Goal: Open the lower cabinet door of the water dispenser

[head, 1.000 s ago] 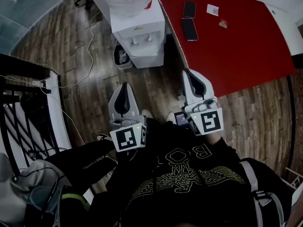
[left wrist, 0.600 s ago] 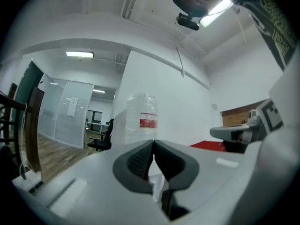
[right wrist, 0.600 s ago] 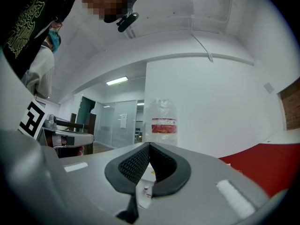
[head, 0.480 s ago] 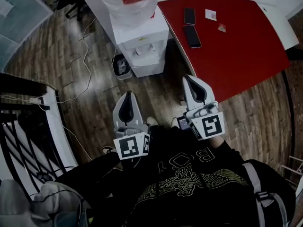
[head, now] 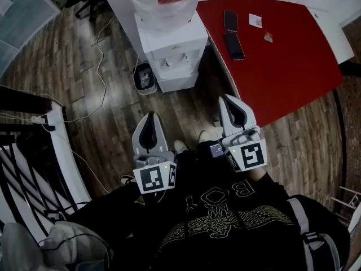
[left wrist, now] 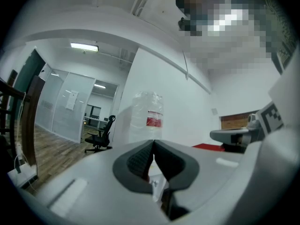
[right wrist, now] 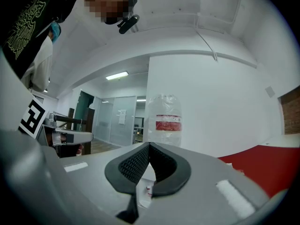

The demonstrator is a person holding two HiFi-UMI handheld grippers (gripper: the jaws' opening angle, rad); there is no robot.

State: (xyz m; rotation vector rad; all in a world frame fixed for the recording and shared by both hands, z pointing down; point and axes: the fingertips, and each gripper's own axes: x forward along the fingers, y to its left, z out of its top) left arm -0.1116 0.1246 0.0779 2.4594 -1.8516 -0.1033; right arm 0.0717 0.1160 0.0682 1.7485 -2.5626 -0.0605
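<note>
Both the left hand-held gripper (head: 148,117) and the right hand-held gripper (head: 228,99) are pressed together and empty, well short of the water dispenser (head: 172,49) beside the red bench (head: 282,49), so arriving unopened may merely bump its lower cabinet door

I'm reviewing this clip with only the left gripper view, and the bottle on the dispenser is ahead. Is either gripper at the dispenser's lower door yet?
Observer: No. In the head view, bare wooden floor lies between the water dispenser and both the left gripper and the right gripper.
Operator: Is the right gripper holding anything?
Observer: No. Its own view shows the fingers together with nothing between them.
Operator: Is anything standing by the dispenser's base?
Observer: Yes, a small bin stands on the floor just left of it in the head view.
</note>
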